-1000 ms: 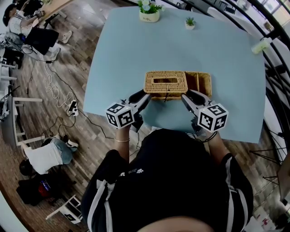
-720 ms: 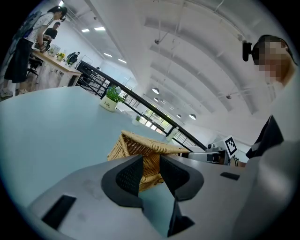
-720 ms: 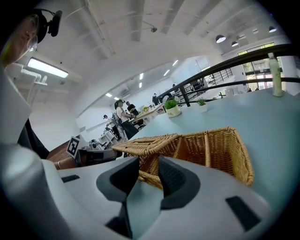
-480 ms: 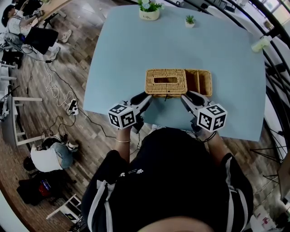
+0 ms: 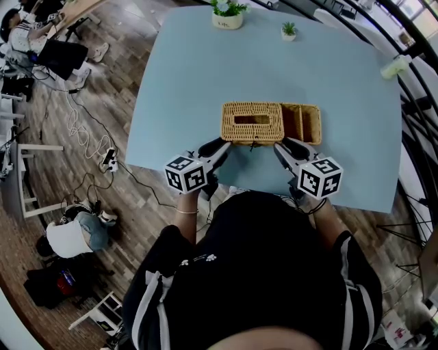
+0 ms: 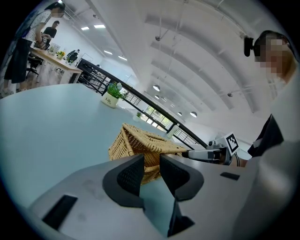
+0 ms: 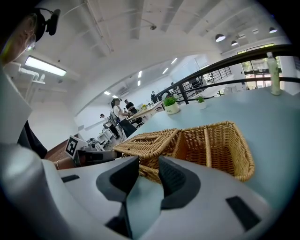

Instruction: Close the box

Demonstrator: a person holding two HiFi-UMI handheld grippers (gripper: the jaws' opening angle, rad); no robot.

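A wicker box (image 5: 306, 124) stands on the light blue table (image 5: 191, 82). Its slotted wicker lid (image 5: 251, 122) covers the box's left part, and the right part is uncovered. My left gripper (image 5: 220, 146) sits just in front of the box's near left corner. My right gripper (image 5: 281, 147) sits in front of its near right side. In the left gripper view the jaws (image 6: 151, 171) stand apart with nothing between them, and the box (image 6: 140, 147) lies just beyond. The right gripper (image 7: 149, 173) is likewise open, with the lid (image 7: 150, 140) and the open compartment (image 7: 215, 143) ahead.
Two small potted plants (image 5: 228, 15) (image 5: 289, 30) stand at the table's far edge, and a bottle (image 5: 395, 66) at the far right. A black railing runs along the right side. Cables and a power strip (image 5: 109, 163) lie on the wooden floor at left.
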